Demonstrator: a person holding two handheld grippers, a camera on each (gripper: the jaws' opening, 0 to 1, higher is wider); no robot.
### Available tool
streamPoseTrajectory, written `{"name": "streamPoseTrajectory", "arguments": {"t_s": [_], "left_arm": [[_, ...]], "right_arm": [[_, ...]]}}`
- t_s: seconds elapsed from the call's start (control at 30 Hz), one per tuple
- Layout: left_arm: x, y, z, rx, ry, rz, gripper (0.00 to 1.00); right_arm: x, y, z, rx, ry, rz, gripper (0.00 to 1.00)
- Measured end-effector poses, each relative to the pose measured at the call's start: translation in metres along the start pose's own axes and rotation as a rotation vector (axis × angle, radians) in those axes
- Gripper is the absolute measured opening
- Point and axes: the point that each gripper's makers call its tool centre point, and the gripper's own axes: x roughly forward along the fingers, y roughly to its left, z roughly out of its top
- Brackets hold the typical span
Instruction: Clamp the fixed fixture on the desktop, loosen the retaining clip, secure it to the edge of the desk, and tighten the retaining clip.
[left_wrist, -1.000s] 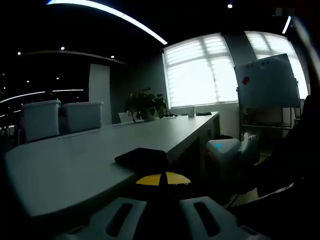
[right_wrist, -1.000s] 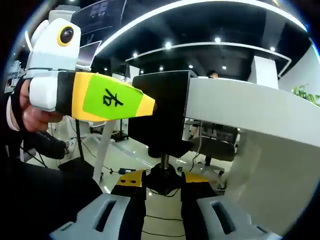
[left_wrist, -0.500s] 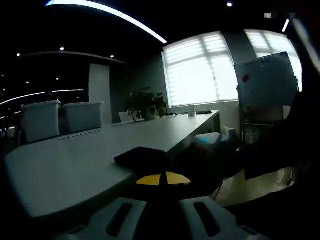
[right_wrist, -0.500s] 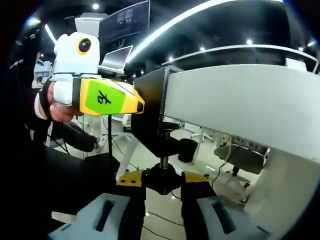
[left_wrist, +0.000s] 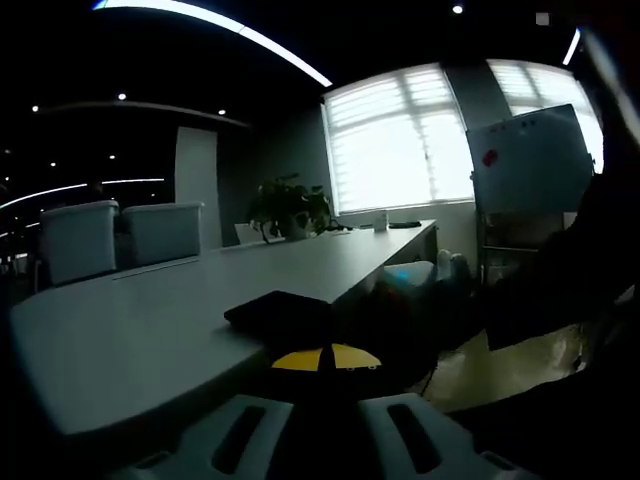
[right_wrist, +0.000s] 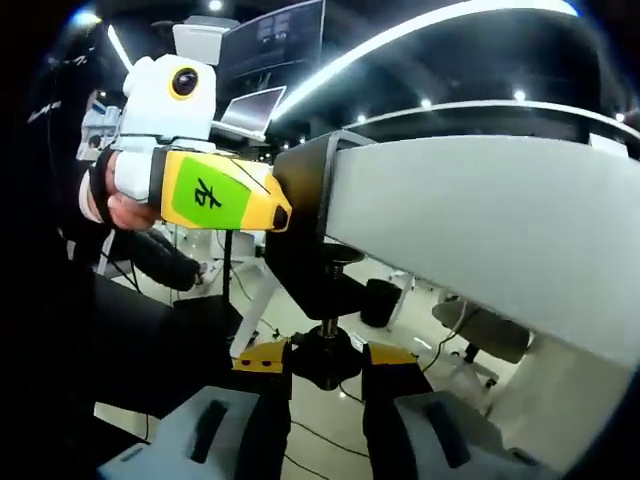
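Black fixture (right_wrist: 305, 235) hooked over white desk (right_wrist: 480, 220) edge; right gripper (right_wrist: 325, 362) pinching its screw knob (right_wrist: 325, 357) below. Left gripper (left_wrist: 322, 362) closed on fixture top. Dim office, bright windows (left_wrist: 400, 140), whiteboard (left_wrist: 530, 160), plant (left_wrist: 290, 207).

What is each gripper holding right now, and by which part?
Left gripper holds the black clamp at its top, on the desk; right gripper grips its screw knob underneath.

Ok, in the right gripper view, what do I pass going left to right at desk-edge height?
Person's hand → left gripper, green and yellow → black clamp fixture on the desk edge → white desk.
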Motion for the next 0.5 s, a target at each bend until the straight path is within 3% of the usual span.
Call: {"name": "streamPoseTrajectory", "arguments": {"t_s": [0.1,0.17,0.27,0.33,0.4,0.5], "left_arm": [[0.000,-0.001,0.000,-0.013,-0.005,0.004,0.01],[0.000,-0.001,0.000,-0.013,-0.007,0.011,0.01],[-0.003,0.002,0.003,-0.015,-0.019,0.016,0.01],[-0.005,0.003,0.006,-0.030,-0.033,0.017,0.01],[-0.006,0.003,0.007,-0.039,-0.041,0.019,0.01],[-0.006,0.003,0.007,-0.050,-0.049,0.012,0.01]], "right_arm": [[-0.001,0.001,-0.002,0.017,0.006,-0.039,0.25],[-0.004,-0.001,-0.004,0.040,0.007,-0.117,0.26],[-0.013,-0.012,-0.013,0.124,0.044,-0.307,0.42],[-0.023,-0.016,-0.007,0.149,0.004,-0.458,0.50],[-0.034,-0.013,-0.010,0.232,-0.008,-0.596,0.49],[-0.036,0.000,-0.017,0.227,0.039,-0.695,0.47]]}}
